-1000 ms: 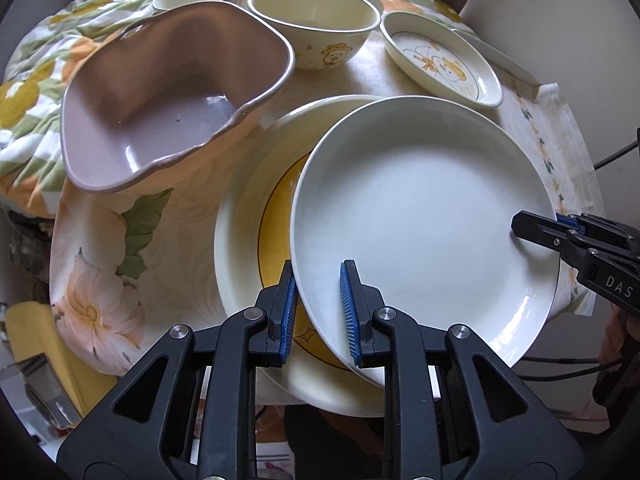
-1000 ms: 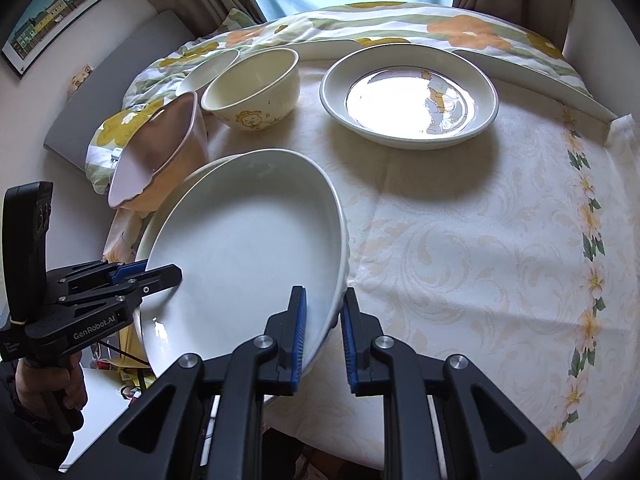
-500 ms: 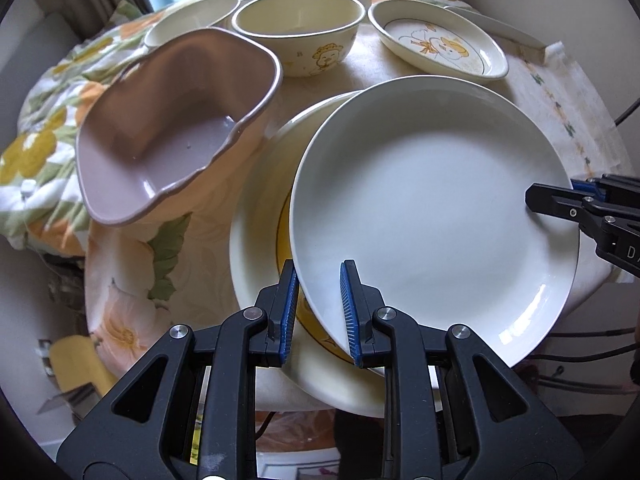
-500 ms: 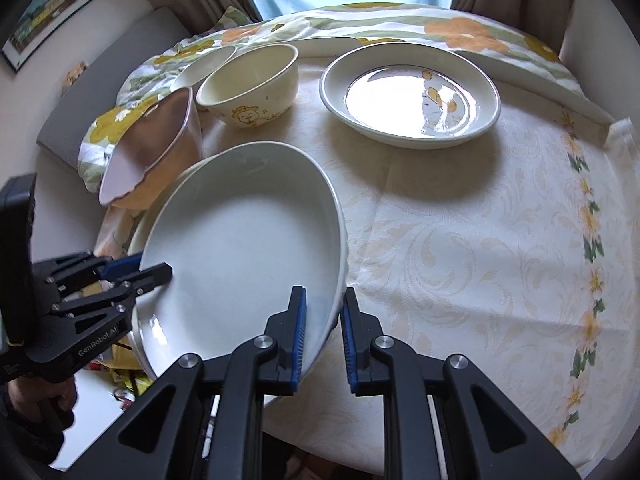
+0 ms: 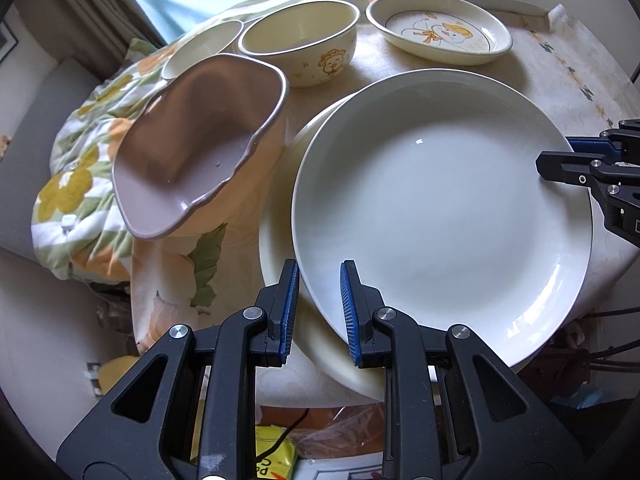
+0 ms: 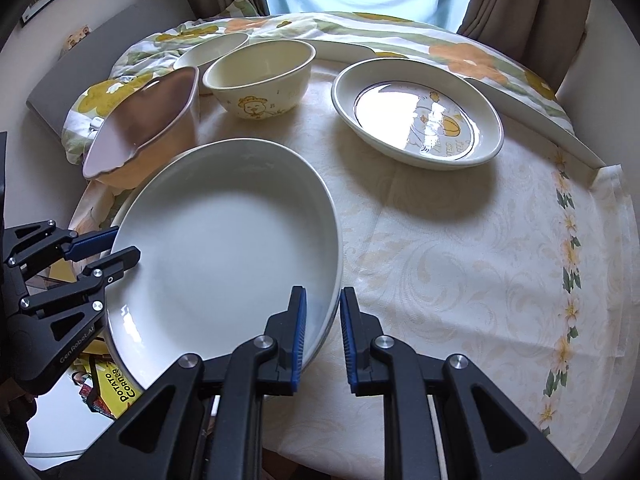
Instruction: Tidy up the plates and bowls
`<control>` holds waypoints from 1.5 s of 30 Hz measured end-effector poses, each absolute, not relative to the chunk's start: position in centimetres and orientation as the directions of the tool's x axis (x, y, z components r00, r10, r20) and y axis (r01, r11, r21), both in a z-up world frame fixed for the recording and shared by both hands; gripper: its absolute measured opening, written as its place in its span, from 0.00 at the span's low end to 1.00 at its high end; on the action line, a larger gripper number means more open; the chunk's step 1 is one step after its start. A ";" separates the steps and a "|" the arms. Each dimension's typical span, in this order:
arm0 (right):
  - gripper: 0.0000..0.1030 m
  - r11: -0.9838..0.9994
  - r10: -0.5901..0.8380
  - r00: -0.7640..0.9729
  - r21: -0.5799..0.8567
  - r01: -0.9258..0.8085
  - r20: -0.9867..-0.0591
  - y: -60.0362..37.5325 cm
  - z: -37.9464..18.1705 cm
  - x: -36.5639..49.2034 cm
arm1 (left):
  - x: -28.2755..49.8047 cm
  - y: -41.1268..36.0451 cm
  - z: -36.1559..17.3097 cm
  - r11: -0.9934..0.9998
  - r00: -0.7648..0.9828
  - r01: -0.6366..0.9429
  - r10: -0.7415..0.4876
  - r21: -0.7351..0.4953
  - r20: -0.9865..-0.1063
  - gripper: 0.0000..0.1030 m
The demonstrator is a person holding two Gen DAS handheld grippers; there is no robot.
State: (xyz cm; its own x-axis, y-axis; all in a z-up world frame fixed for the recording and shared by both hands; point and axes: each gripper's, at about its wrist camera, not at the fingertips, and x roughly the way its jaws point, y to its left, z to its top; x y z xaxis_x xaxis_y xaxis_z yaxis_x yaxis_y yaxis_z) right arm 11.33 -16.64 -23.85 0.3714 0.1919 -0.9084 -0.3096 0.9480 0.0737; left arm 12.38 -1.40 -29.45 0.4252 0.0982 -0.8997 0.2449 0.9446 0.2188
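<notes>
I see the round worktop point(image 6: 460, 264) under a pale patterned cloth, crockery crowding its left half. At its near left edge lies the white plate point(image 5: 440, 216), resting on a larger cream plate point(image 5: 280, 240) that overhangs the edge a little. My left tongs point(image 5: 316, 304) straddle the white plate's near rim with a gap on each side of it, so they are released, not pinching. My right tongs point(image 6: 323, 328) straddle the opposite rim the same way, the blue pads standing clear of the china, also released. Toward the far middle of the worktop sits the shallow cartoon dish point(image 6: 416, 112), well apart from the stack. At the left edge the mauve bowl point(image 5: 200, 148) tilts, just beside the cream plate. Behind it stands the cream bowl point(image 6: 260, 76) with a printed figure, upright, and a small white bowl point(image 6: 212, 50) sits beyond that at the far left edge.
</notes>
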 end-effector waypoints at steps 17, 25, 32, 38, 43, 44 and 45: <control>0.15 0.949 0.190 0.368 0.074 -0.306 -0.910 -16.5 -24.0 11.3 | 12.0 -1.5 -29.0 0.942 0.445 0.222 0.133 0.253 -0.886 0.18; 0.15 0.948 0.227 0.364 0.119 -0.296 -0.903 -17.2 -23.5 11.5 | 12.4 -1.3 -27.6 0.950 0.455 0.202 0.125 0.239 -0.882 0.18; 0.15 0.940 0.312 0.446 0.203 -0.275 -0.839 -21.3 -19.0 11.2 | 13.9 -1.9 -22.2 0.972 0.549 0.119 0.107 0.205 -0.829 0.19; 0.85 0.941 0.336 0.553 0.241 -0.239 -0.762 -27.0 -15.2 10.5 | 15.4 -4.0 -18.0 0.992 0.600 0.087 0.023 0.094 -0.800 0.81; 0.86 0.930 0.368 0.572 0.276 -0.244 -0.733 -31.2 -14.1 10.9 | 16.4 -6.5 -17.2 0.997 0.602 0.071 -0.076 -0.042 -0.795 1.00; 0.86 0.926 0.377 0.569 0.278 -0.256 -0.731 -31.7 -14.0 11.2 | 16.7 -6.9 -17.4 0.996 0.596 0.064 -0.091 -0.066 -0.798 1.00; 0.87 0.921 0.386 0.566 0.277 -0.272 -0.728 -32.3 -13.8 11.5 | 16.9 -7.4 -17.5 0.994 0.592 0.056 -0.108 -0.093 -0.799 1.00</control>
State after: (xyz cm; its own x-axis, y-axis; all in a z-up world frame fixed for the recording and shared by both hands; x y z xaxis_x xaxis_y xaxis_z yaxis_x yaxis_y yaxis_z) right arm 11.51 -32.32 -13.83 0.5663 0.3862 -0.7281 -0.2719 0.9215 0.2774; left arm 16.93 -7.39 -17.52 0.5916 -0.1081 -0.7989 0.0562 0.9941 -0.0929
